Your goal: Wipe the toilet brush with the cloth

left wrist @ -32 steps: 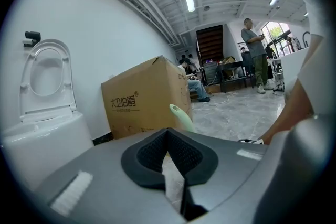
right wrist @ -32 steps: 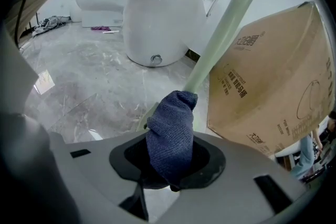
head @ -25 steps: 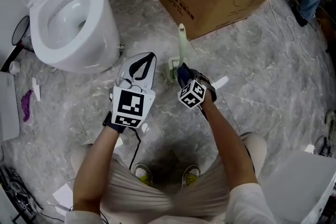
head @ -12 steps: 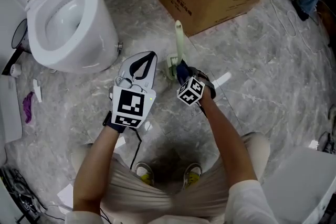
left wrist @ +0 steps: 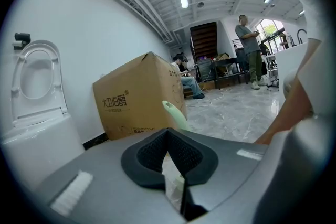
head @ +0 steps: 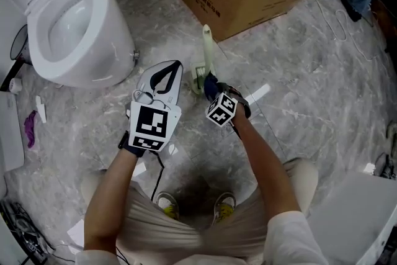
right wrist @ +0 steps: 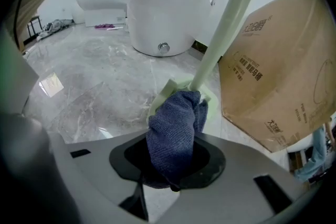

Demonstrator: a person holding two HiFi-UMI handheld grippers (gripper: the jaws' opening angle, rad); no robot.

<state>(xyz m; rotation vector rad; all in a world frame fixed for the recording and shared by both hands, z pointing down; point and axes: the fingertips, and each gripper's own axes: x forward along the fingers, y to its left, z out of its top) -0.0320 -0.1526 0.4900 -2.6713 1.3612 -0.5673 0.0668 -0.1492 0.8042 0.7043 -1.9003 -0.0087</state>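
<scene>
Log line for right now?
right gripper: shut on cloth | cloth: at base of toilet brush handle | left gripper: shut, empty

The left gripper (left wrist: 168, 136) is seen with its jaws closed tip to tip, nothing held between them. Just beyond them, the pale green toilet brush (left wrist: 175, 112) handle is seen against a cardboard box (left wrist: 134, 97). A toilet (left wrist: 37, 86), seat raised, is seen at the left.
</scene>
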